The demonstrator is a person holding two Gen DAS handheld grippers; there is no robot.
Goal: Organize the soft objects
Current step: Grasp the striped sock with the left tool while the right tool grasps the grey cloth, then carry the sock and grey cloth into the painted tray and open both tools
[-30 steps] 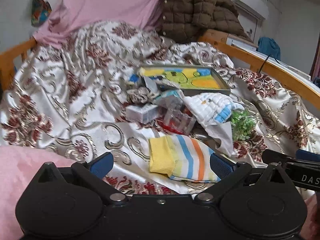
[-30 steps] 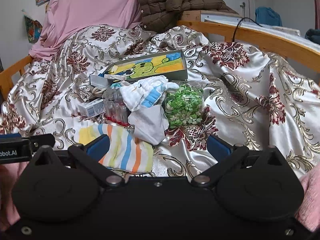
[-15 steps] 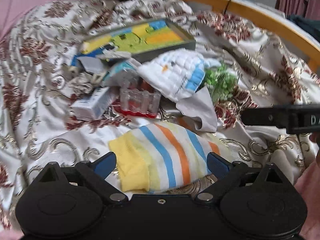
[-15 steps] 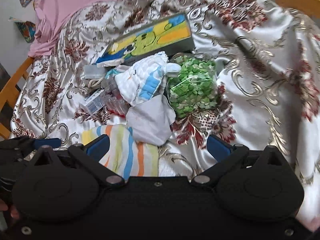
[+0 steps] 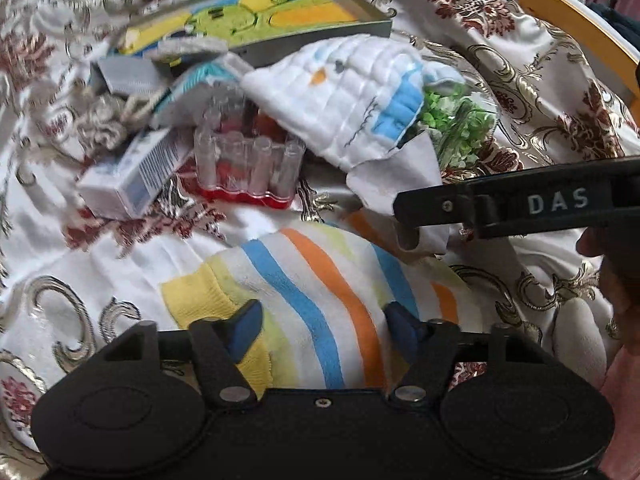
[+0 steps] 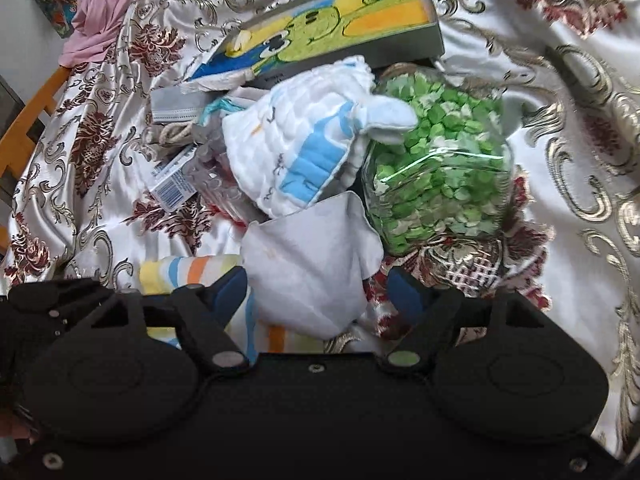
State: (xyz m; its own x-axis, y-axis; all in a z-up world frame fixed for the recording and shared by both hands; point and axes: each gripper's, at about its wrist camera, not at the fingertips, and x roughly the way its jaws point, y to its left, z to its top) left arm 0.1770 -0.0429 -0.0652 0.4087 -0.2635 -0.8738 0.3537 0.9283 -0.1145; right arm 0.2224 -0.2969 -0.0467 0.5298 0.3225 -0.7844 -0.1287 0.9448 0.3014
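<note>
Two grippers were closing at once on neighbouring cloths, and that was the main hazard. Your left gripper (image 5: 322,320) had its fingers apart and narrowing across the striped sock (image 5: 320,280), which lay flat on the bedspread (image 5: 100,264) with the cuff toward the left finger; the pads sat on or just above the knit, and no firm pinch showed. Your right gripper (image 6: 316,292) was likewise narrowing around the lower lobe of the grey-white cloth (image 6: 308,272), its fingers apart and not yet pressing.

That cloth overlapped the sock's far end, so lifting either piece could have dragged the other. The satin bedspread was loose and wrinkled; fingers driven too low could have pinched it along with the fabric.

Beyond, the cloth's upper edge lay tucked under the quilted white-and-blue cloth (image 6: 296,148), which leaned on the jar of green pieces (image 6: 436,172) and the rack of clear tubes (image 5: 248,168). A sharp pull could have tipped the jar or scattered the tubes toward the picture box (image 6: 332,32).
</note>
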